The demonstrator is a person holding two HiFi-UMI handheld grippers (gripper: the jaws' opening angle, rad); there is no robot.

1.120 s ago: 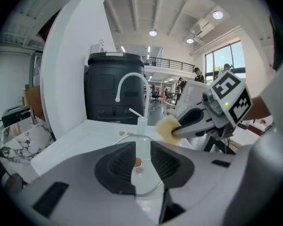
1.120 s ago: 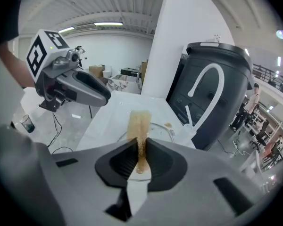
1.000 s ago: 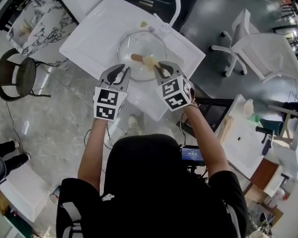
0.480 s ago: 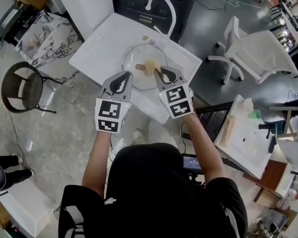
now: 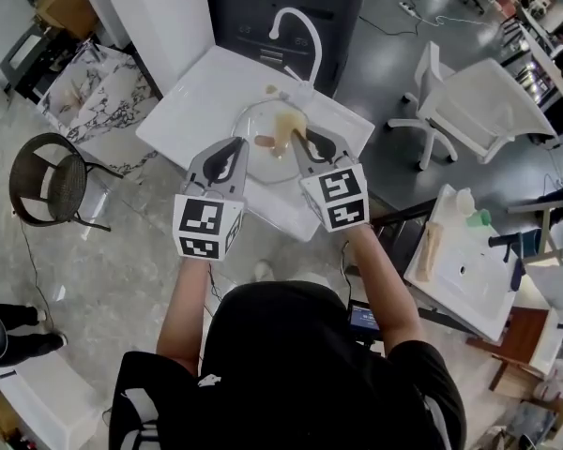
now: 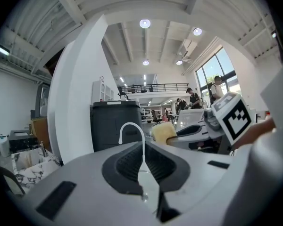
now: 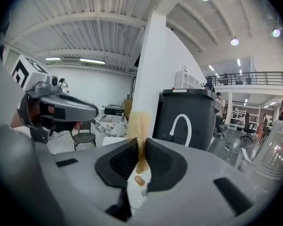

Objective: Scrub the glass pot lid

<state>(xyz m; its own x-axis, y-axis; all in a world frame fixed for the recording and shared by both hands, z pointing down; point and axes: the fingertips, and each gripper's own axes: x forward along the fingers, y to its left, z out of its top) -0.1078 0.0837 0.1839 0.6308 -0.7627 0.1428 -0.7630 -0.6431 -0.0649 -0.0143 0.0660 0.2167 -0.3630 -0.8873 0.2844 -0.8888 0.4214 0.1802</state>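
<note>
The glass pot lid [image 5: 274, 160] is at upper centre of the head view, over the white counter [image 5: 192, 101]. The left gripper [image 5: 234, 150] has its jaws pressed together, apparently on the lid's rim. The right gripper [image 5: 301, 140] pinches a yellow sponge [image 5: 289, 122]. Good scrubbing likely needs a firm rim hold and light, overlapping sponge circles around the knob [image 5: 265, 142].

Grey marbled floor [image 5: 103, 261], white counter [image 5: 202, 101] with curved white tap [image 5: 316, 54], dark cabinet [image 5: 253, 7] behind, round dark chair [image 5: 42, 178] at left, white office chair [image 5: 430, 92] at right, round ceiling lights [image 6: 145, 23], tall windows [image 6: 228, 62].
</note>
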